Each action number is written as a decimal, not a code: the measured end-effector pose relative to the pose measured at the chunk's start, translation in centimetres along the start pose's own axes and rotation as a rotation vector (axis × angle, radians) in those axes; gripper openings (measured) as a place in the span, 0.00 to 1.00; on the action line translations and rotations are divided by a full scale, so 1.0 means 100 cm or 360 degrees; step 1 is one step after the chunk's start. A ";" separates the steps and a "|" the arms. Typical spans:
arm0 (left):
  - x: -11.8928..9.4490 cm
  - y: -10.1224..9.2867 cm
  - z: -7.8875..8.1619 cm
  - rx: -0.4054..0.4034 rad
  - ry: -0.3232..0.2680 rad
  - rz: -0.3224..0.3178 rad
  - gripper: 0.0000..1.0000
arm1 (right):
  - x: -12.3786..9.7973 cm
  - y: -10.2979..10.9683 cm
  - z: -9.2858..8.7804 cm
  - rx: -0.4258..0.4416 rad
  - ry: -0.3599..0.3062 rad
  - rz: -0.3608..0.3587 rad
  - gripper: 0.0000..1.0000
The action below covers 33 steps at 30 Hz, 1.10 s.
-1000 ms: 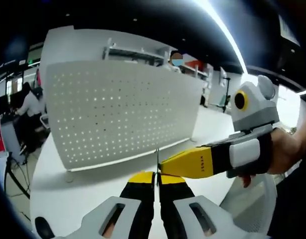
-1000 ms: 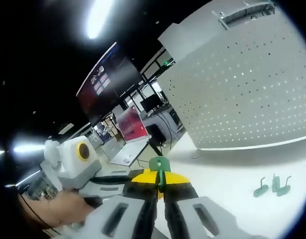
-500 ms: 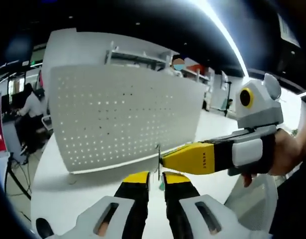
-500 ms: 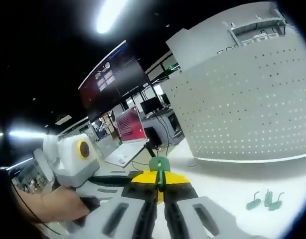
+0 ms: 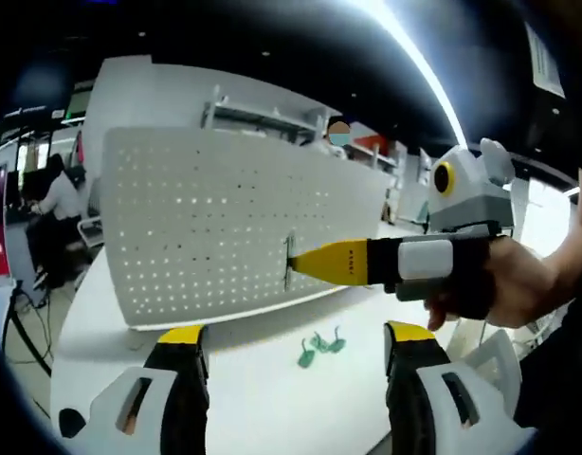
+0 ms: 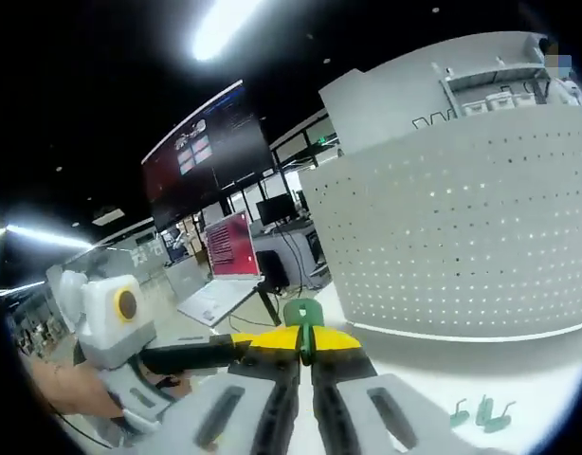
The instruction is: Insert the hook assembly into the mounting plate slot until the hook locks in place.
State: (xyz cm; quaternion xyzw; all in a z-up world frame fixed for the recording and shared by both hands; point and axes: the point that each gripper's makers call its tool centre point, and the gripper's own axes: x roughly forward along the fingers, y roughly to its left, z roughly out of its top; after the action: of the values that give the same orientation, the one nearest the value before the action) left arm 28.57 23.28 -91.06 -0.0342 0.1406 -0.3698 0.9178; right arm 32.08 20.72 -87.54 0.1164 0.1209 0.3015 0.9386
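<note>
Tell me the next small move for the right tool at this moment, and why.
Probably ease the right tool forward to the pegboard. It is shut on the green hook, its tip level with the holes but seemingly short of the board. The left tool is open and holds nothing. Spare hooks lie on the table.

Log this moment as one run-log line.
left claw: open, empty | right claw: shut on green hook, raised before pegboard | spare hooks: on table | hook: not inserted
</note>
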 end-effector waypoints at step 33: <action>-0.008 0.011 -0.013 -0.0053 0.0020 0.0051 1.00 | 0.015 -0.162 0.101 -0.0176 -0.0494 -0.0863 0.00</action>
State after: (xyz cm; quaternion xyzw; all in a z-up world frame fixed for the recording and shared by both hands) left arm 28.35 24.66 -92.28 -0.0450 0.1530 -0.3530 0.9219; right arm 44.94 7.30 -82.93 0.0735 -0.0137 0.0251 0.9969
